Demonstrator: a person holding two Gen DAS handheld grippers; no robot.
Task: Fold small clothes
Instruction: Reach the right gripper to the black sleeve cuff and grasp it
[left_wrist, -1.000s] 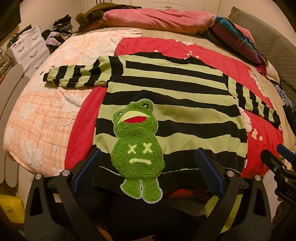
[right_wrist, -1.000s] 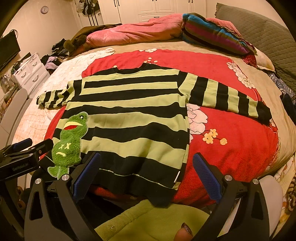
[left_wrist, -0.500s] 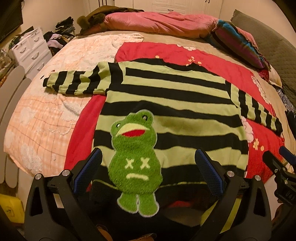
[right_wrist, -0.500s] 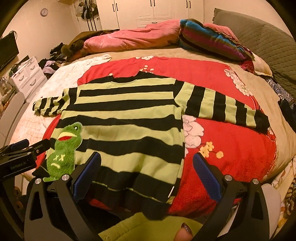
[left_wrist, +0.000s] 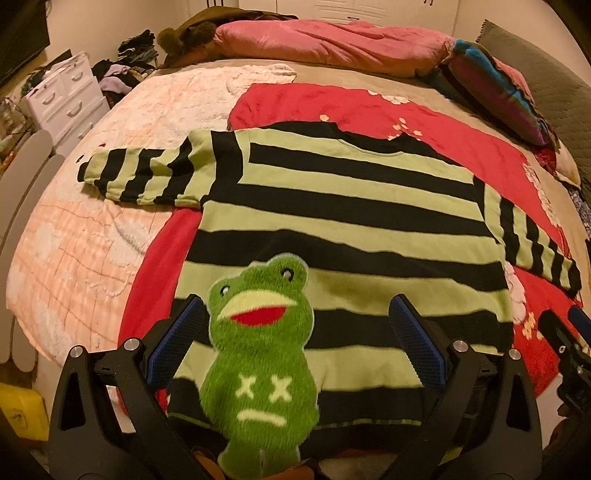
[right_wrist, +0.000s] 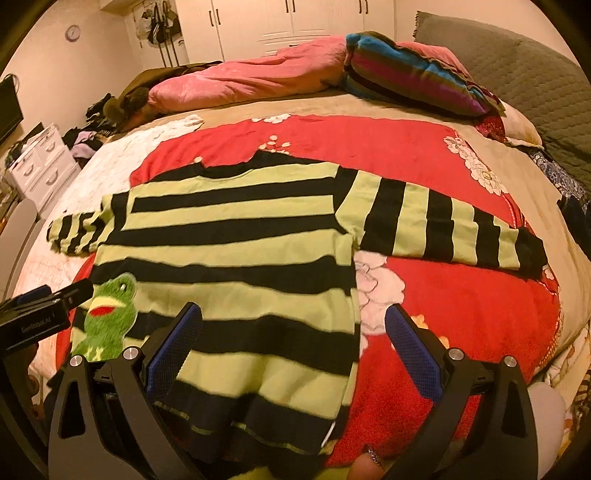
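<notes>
Red floral blanket (right_wrist: 461, 295) spread right ahead of the gripper, over a peach quilt (left_wrist: 74, 251) off to its left. Further ahead there's a pink duvet (right_wrist: 251, 81) bunched up, striped pillow (right_wrist: 417, 85) ahead-right, and white drawers (left_wrist: 66, 96) far left.

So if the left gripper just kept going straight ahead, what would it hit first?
Probably the frog patch on the striped sweater: it fills the gap between the open left gripper fingers. How far away it is remains unclear.
</notes>
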